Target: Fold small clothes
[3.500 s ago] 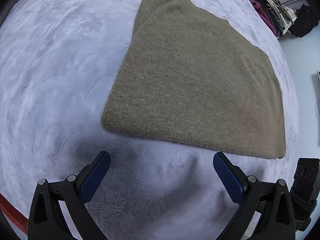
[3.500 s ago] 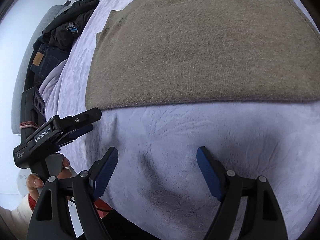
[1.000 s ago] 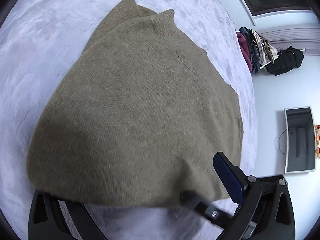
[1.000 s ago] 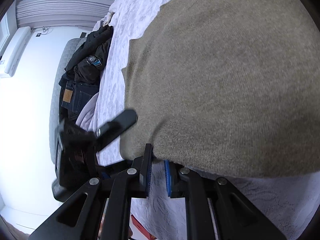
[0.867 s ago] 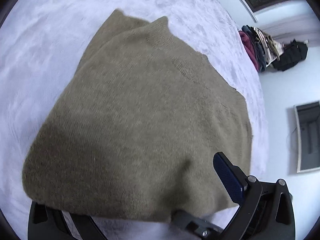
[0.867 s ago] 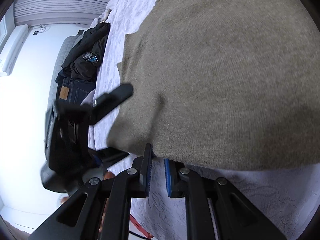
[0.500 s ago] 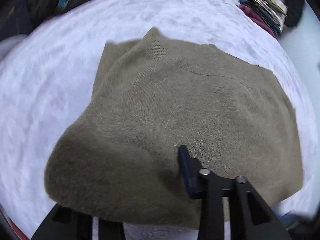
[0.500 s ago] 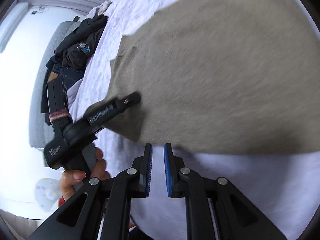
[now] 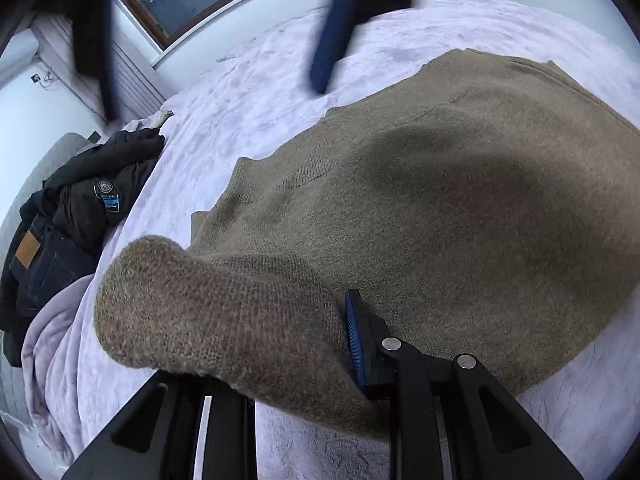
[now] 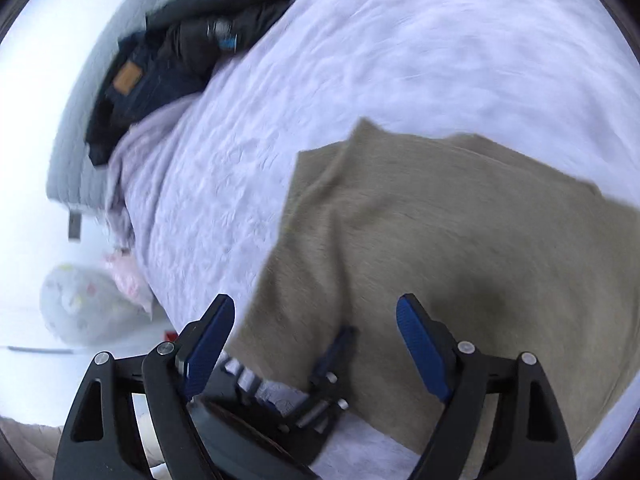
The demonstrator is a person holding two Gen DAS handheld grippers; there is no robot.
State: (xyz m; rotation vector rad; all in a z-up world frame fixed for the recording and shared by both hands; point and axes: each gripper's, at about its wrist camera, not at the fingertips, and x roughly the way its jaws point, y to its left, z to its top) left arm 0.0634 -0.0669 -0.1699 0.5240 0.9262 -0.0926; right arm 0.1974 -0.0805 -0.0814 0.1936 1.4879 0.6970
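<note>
The left gripper's (image 9: 320, 344) left finger was fully hidden under a bunched fold of the brown sweater (image 9: 460, 208); only the right blue pad (image 9: 354, 340) showed. Sweater's right side ran off the frame edge in both views. Top of the left wrist view: right gripper (image 9: 224, 32) seen as dark motion-blurred streaks, cut off by the rim. Right wrist view was blurred overall; the dark clothes pile (image 10: 180, 52) was smeared, label unreadable. Pale bag (image 10: 80, 304) on the floor was washed out, contents indistinct.
</note>
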